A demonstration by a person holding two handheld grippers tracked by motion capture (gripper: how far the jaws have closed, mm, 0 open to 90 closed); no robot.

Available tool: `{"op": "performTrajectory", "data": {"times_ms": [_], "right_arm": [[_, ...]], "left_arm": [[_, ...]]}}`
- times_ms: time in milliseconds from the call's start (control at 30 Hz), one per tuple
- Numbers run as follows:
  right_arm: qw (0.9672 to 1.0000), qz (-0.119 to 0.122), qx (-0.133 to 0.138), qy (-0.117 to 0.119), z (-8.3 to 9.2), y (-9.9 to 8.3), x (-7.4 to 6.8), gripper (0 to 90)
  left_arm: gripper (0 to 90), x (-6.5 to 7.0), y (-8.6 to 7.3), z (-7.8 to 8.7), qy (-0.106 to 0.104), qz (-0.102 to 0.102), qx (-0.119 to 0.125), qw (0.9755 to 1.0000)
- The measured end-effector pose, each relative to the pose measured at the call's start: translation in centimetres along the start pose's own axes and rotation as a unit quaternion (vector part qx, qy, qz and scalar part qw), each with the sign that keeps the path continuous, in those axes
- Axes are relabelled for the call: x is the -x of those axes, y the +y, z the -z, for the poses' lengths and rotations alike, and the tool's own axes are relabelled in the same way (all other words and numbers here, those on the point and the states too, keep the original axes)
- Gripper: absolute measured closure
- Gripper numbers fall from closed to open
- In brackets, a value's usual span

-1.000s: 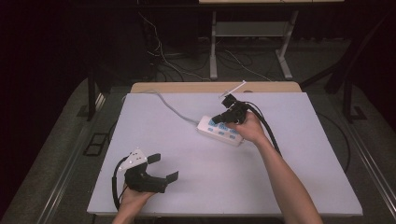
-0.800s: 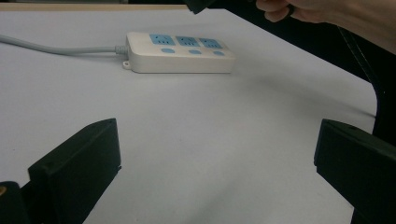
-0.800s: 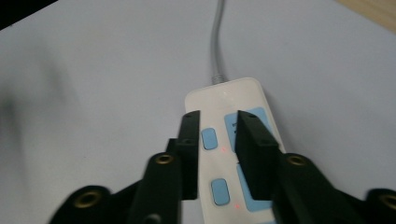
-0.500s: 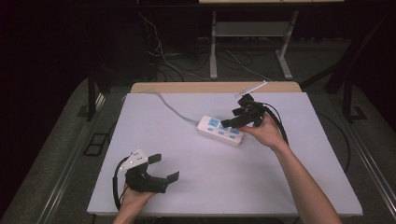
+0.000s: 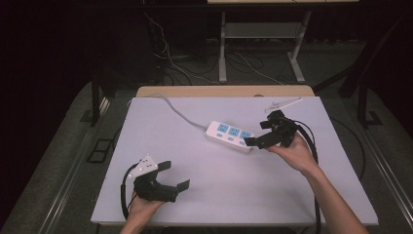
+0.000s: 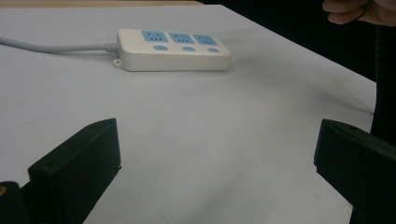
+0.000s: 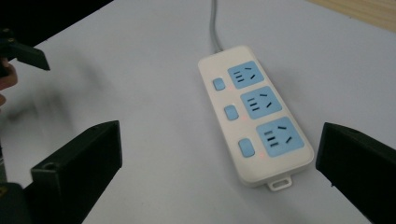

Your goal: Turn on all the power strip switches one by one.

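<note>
Table (image 5: 234, 195) with a pale, flat top bears everything here, and the power strip (image 5: 230, 136) at its middle is the mark to place things by. Nearest the person, well apart from the strip and on the near left side of it, the left gripper (image 5: 170, 175) sits low over the table in the left hand (image 5: 141, 207). Its jaws stand wide apart with nothing between them, and in the left gripper view they frame bare tabletop with the strip lying beyond. A black cable (image 5: 125, 190) loops beside that hand.

The strip lies flat on the table, white with three blue sockets and three blue buttons, and in the right gripper view small red lights glow beside the buttons. Its grey cord (image 5: 178, 111) runs from its far left end toward the far left corner of the table.

Just beside the strip's right end is the right gripper (image 5: 263, 132), held in the right hand (image 5: 294, 153). Its jaws have just been opening and now stand wide apart; nothing is between them, and they do not touch the strip, which lies a little ahead of them in the right gripper view.

Farther off, past the strip's right end near the table's far edge, lies a small white clip-like piece (image 5: 282, 103), too small to tell more.
</note>
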State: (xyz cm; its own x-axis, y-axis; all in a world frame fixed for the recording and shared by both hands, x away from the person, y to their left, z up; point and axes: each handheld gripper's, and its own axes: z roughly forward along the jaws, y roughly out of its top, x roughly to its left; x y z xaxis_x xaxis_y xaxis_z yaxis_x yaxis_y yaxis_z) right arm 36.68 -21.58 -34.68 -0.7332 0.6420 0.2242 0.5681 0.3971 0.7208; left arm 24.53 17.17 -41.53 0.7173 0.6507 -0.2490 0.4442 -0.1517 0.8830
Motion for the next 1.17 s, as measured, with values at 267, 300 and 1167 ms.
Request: {"op": "performTrajectory", "data": {"times_ms": [267,300,1167], "right_arm": [[0.9998,-0.013,0.015,-0.008,1.4,-3.4,-0.4,0.5],[0.9997,-0.014,0.017,-0.009,1.6,-3.8,-0.5,0.5],[0.995,-0.069,0.062,-0.035,4.9,-14.8,-1.7,0.5]], "left_arm": [[0.0,0.0,0.0,0.0,0.002,0.0,0.0,1.0],[0.0,0.0,0.0,0.0,0.002,0.0,0.0,1.0],[0.0,0.1,0.0,-0.1,0.004,-0.003,-0.004,1.0]]}}
